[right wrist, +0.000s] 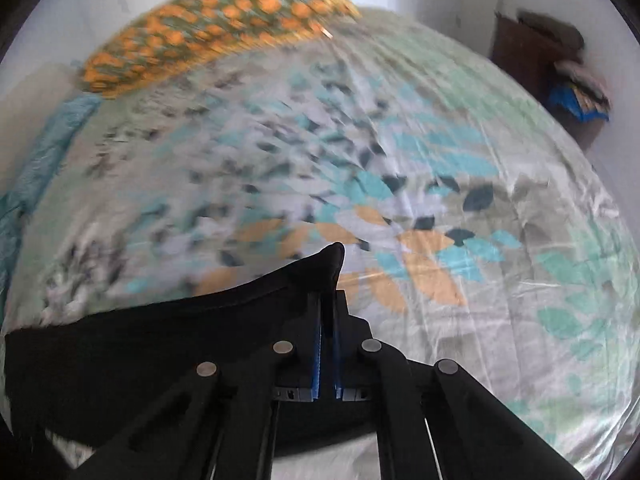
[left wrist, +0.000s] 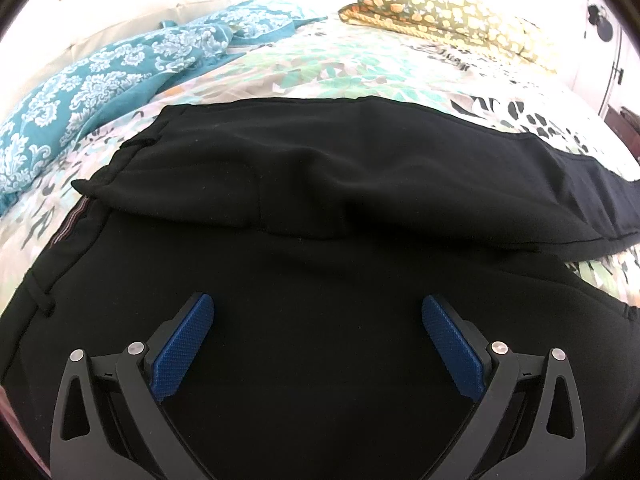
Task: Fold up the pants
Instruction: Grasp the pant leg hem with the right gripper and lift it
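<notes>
Black pants (left wrist: 320,184) lie mid-fold on the bed (left wrist: 360,60): right gripper (right wrist: 329,300) pinches a fabric corner, left gripper (left wrist: 318,320) hovers spread wide over the waist, next likely carrying that corner across.

Black pants (left wrist: 320,208), half-folded, flat on bed

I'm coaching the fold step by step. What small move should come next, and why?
Probably carry the right gripper leftward, bringing its pinched end of the black pants over toward the waist. It is shut on a fabric corner above the floral bedsheet, while the left gripper hangs open above the waist area, holding nothing.
</notes>
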A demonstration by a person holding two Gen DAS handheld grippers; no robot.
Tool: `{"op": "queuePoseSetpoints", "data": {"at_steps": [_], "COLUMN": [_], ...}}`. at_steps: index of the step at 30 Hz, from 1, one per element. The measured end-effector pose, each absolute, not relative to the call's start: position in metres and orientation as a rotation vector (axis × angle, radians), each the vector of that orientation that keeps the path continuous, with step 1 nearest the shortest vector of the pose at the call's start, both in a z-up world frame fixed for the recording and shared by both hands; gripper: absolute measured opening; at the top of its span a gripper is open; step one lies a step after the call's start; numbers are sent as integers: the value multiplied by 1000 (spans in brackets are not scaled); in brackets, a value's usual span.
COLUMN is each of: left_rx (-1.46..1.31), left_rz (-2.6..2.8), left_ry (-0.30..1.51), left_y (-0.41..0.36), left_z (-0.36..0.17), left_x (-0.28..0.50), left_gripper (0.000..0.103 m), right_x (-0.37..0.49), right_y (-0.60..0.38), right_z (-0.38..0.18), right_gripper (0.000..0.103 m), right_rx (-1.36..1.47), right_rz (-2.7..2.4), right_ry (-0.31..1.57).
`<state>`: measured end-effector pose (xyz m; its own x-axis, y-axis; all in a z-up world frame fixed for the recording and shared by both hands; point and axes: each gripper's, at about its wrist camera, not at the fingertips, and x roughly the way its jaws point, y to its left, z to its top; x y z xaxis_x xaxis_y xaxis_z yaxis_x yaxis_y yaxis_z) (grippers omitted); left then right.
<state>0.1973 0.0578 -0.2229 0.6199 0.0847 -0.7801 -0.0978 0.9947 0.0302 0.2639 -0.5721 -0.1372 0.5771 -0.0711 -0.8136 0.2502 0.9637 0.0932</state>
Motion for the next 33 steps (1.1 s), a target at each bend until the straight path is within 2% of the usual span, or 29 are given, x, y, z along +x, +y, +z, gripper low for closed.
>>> {"op": "queuePoseSetpoints", "data": {"at_steps": [4, 6, 8, 12, 13, 15, 16, 17, 19, 21, 23, 28, 33], "left_rx": [-7, -3, 3, 19, 22, 22, 16, 9, 0, 4, 4, -10, -10], "left_rz": [110, 113, 116, 126, 127, 127, 124, 121, 117, 120, 120, 115, 116], "left_ry": [899, 901, 902, 907, 908, 914, 919, 922, 923, 922, 927, 948, 962], "left_y": [56, 56, 55, 53, 52, 52, 53, 54, 56, 55, 55, 56, 56], "left_z": [-223, -222, -222, -221, -220, -219, -219, -219, -218, -218, -217, -216, -215], "left_x": [197, 198, 198, 198, 198, 198, 198, 198, 197, 197, 197, 197, 198], "left_gripper": [103, 103, 103, 103, 103, 103, 103, 103, 103, 103, 103, 103, 103], "right_x": [161, 111, 51, -42, -62, -88, -96, -101, -105, -102, -92, -60, -35], "right_y": [-513, -500, -503, -549, -565, -587, -587, -582, -567, -546, -530, -469, -452], "right_z": [-83, -77, -85, -139, -151, -159, -152, -141, -125, -113, -117, -175, -222], "right_gripper": [5, 5, 5, 1, 8, 11, 22, 48, 80, 81, 81, 81, 80], "right_rx": [134, 148, 218, 403, 482, 636, 648, 648, 622, 641, 754, 1140, 1173], "right_rz": [-45, -39, -106, -513, -633, -778, -784, -755, -718, -601, -465, -158, -303], "right_ry": [822, 803, 809, 909, 923, 922, 875, 816, 753, 681, 685, 752, 822]}}
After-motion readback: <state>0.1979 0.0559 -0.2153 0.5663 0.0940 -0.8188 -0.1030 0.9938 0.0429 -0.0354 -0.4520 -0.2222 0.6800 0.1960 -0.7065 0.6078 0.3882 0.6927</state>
